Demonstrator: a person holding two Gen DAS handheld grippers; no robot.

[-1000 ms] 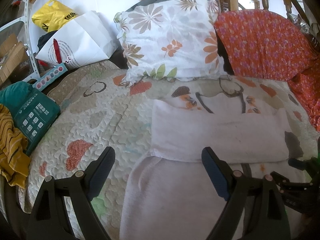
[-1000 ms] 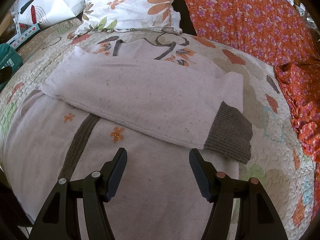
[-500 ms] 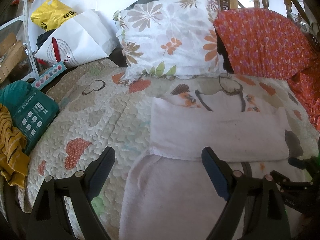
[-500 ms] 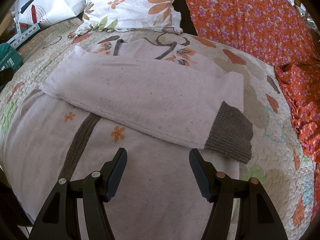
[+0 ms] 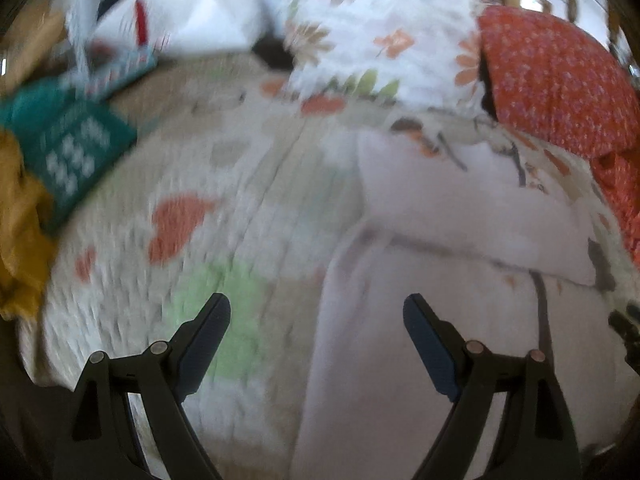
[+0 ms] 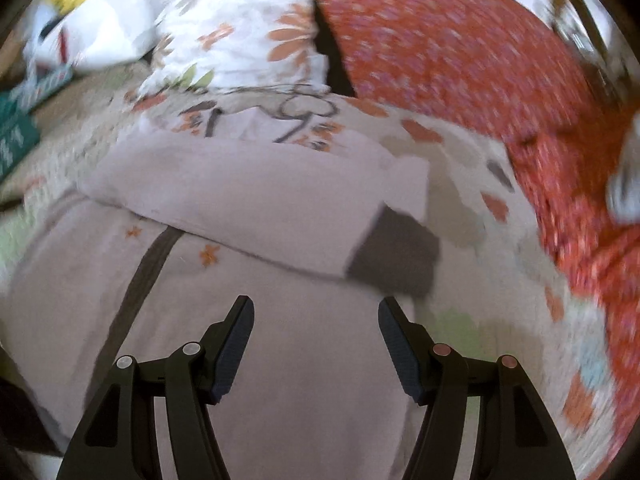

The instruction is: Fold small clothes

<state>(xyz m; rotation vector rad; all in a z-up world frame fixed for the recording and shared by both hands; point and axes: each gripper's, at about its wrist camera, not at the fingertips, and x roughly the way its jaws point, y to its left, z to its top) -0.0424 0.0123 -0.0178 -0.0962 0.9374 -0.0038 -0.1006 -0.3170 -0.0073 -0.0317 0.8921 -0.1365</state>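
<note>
A pale pink sweater (image 6: 280,360) lies flat on the quilted bed, one sleeve (image 6: 248,196) folded across its chest, ending in a dark grey cuff (image 6: 396,256). The sweater also shows in the left wrist view (image 5: 400,360). My left gripper (image 5: 316,332) is open and empty, low over the sweater's left edge. My right gripper (image 6: 316,332) is open and empty, low over the sweater's lower body, just below the cuff. Both views are motion-blurred.
A floral pillow (image 5: 380,28) and an orange flowered cushion (image 6: 460,60) stand at the head of the bed. A teal box (image 5: 76,152), a yellow garment (image 5: 16,220) and a white bag (image 5: 192,12) lie at the left. The quilt (image 5: 180,220) surrounds the sweater.
Both grippers have moved down and forward, closer to the sweater; the views are now blurred. Both stay open. The sweater has not moved.
</note>
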